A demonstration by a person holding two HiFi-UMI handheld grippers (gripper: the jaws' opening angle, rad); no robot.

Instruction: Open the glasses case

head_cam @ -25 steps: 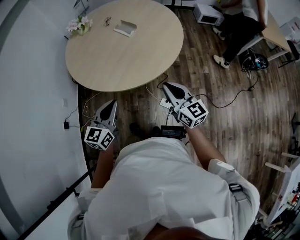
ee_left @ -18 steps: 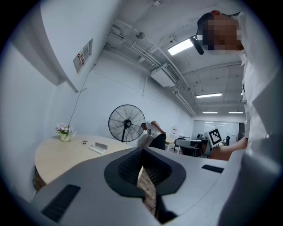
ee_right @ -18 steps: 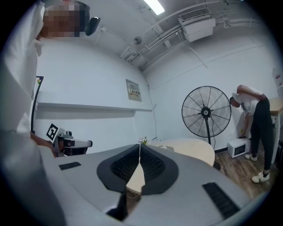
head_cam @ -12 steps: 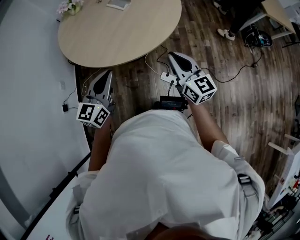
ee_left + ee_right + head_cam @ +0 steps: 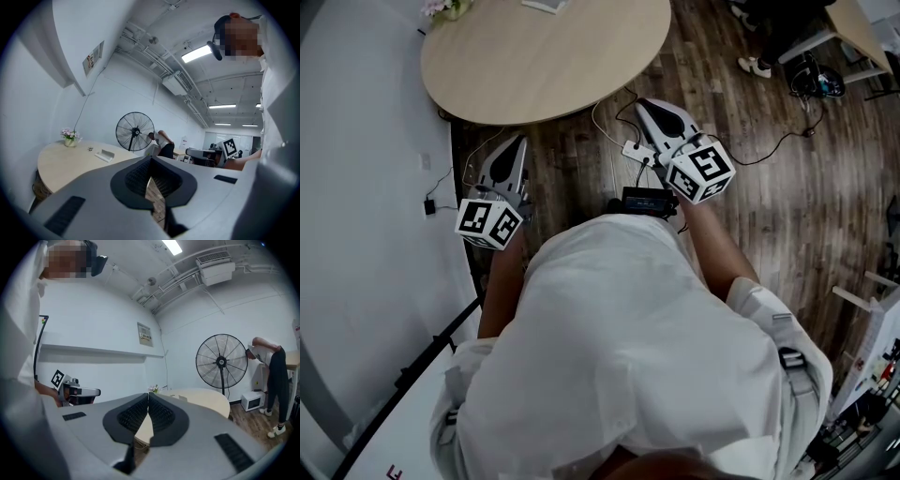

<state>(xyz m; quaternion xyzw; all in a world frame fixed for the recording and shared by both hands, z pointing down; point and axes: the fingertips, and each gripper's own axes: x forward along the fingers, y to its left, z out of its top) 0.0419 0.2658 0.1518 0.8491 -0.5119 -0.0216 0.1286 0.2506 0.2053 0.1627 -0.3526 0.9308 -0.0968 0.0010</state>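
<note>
A: How many tools?
B: Two: a left tool (image 5: 516, 145) and a right tool (image 5: 649, 108)
A: Round surfaces?
B: One surface (image 5: 534, 66)
A: What lies on it?
B: One case (image 5: 104, 154), one bunch of flowers (image 5: 70, 136), and one small dark thing (image 5: 90, 149), too small to name
A: On the floor?
B: One fan (image 5: 135, 131), one white box (image 5: 253, 401), one power strip (image 5: 637, 152), and one black box (image 5: 648, 200) just beside it
A: People?
B: Two: the holder (image 5: 628, 356) of the tools, and one person (image 5: 269, 380) bent over near the fan
</note>
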